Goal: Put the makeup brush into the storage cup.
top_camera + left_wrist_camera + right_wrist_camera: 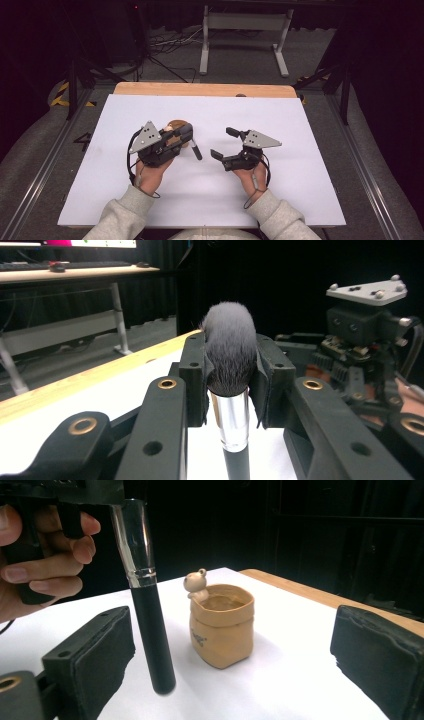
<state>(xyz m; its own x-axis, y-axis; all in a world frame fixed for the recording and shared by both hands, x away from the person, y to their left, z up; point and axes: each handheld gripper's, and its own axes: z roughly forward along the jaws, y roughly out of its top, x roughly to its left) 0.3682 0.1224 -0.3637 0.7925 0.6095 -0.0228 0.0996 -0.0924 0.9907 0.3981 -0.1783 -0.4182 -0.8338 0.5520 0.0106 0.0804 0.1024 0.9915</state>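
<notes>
Holding: the left gripper clamps a brush by its dark bristle head, the pads pressed in on both sides of the tuft.
Brush pose: in the right gripper view its silver ferrule and black handle hang down at a slight tilt, the tip just above the white table, touching nothing.
Brush place: left of the table's middle in the high view, just in front of the pot and between the two grippers.
Right gripper: jaws spread wide with nothing between the pads; its own view shows one pad low at the left and the other far out at the right.
Right gripper and brush: the handle stands just beside the left pad, apart from it.
Pot: a small tan sack-shaped cup with a little bear figure on its rim, upright on the table, near the handle but not touching.
Hands: each grips its tool from the near edge, grey sleeves at the bottom of the high view.
Table edge: a wooden strip runs along the far side.
</notes>
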